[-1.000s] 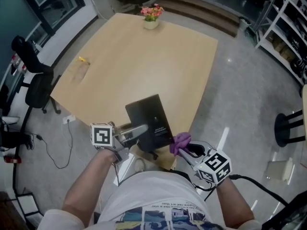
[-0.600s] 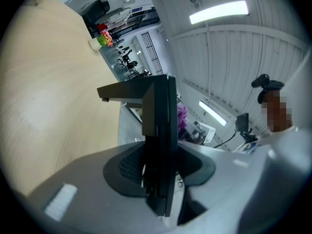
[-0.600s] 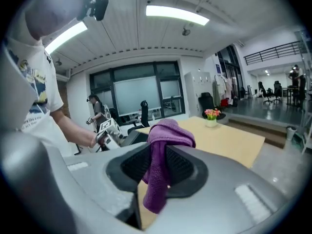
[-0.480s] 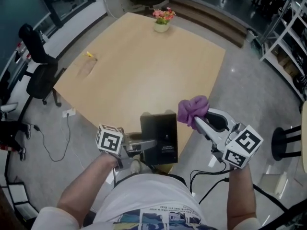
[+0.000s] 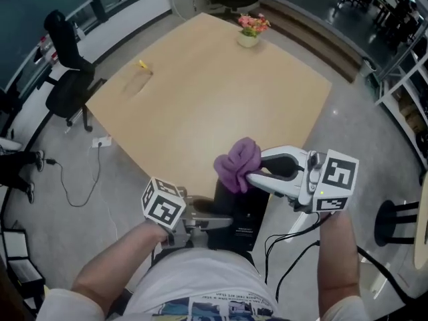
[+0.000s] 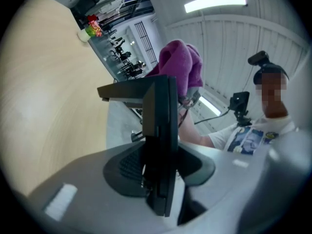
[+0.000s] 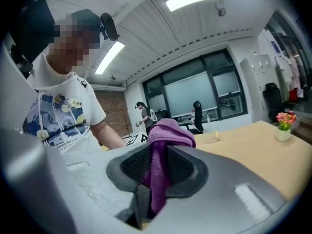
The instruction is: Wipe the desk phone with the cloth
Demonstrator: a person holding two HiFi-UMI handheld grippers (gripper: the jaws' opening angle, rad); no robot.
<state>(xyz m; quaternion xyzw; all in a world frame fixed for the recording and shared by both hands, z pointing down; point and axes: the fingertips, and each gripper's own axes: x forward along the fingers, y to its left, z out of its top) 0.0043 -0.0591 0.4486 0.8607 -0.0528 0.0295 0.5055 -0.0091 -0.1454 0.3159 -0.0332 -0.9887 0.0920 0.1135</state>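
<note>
The desk phone (image 5: pixel 242 214), a flat black slab, hangs off the table's near corner close to my body, with my left gripper (image 5: pixel 215 223) shut on its left edge. In the left gripper view the phone (image 6: pixel 161 126) stands edge-on between the jaws of the left gripper (image 6: pixel 157 167). My right gripper (image 5: pixel 251 177) is shut on a bunched purple cloth (image 5: pixel 237 163), which hovers just above the phone's far end. Seen from the right gripper, the cloth (image 7: pixel 163 145) is pinched between the pads of the right gripper (image 7: pixel 155 177). The purple cloth (image 6: pixel 179 68) shows behind the phone's top.
A large wooden table (image 5: pixel 200 92) spreads ahead, with a small flower pot (image 5: pixel 250 31) at its far corner and a small yellow item (image 5: pixel 142 65) at its left. An office chair (image 5: pixel 67 79) stands to the left. Cables trail on the floor. Shelving stands at the right.
My right gripper has risen with the cloth and swung left until it is over the phone. The phone and left gripper have come closer to my body.
</note>
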